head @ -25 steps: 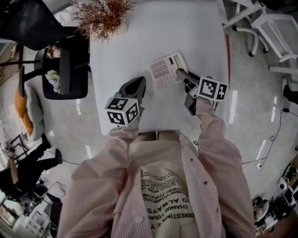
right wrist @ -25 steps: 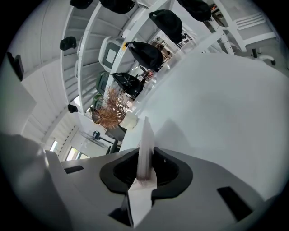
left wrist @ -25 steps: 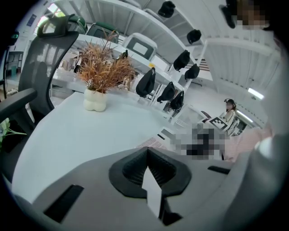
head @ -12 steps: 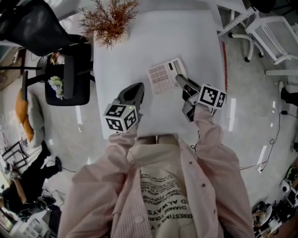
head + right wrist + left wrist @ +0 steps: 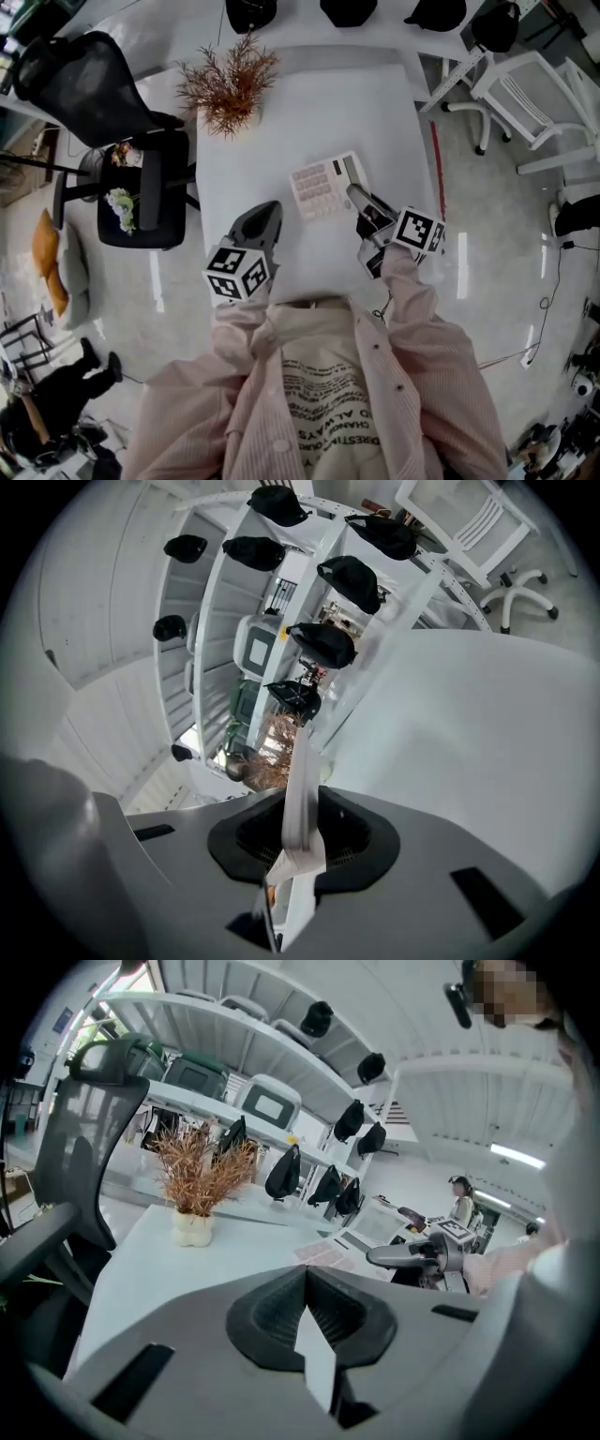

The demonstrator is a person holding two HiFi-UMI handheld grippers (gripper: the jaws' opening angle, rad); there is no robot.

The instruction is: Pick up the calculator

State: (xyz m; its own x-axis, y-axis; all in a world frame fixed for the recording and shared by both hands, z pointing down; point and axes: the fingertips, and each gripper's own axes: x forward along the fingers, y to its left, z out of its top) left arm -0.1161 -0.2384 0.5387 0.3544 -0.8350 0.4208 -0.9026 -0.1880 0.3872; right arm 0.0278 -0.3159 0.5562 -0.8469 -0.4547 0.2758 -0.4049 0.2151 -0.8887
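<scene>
The white calculator [image 5: 322,186] with pale pink keys hangs tilted above the white table [image 5: 328,103]. My right gripper [image 5: 357,195] is shut on its right edge. In the right gripper view the calculator [image 5: 302,761] stands edge-on, pinched between the dark pads. My left gripper [image 5: 269,208] hovers over the table's near left part, jaws shut and empty, a hand's width left of the calculator. The left gripper view looks past its closed jaws [image 5: 305,1277] to the calculator [image 5: 323,1254] and the right gripper [image 5: 405,1256] holding it.
A potted dry reddish plant [image 5: 230,82] stands at the table's far left. A black office chair [image 5: 141,178] is beside the table's left edge, and a white chair [image 5: 525,94] stands at the right. Shelves with dark caps [image 5: 349,578] run behind the table.
Both grippers have risen from the table. The right one has carried the calculator up with it, still pinched at its right edge.
</scene>
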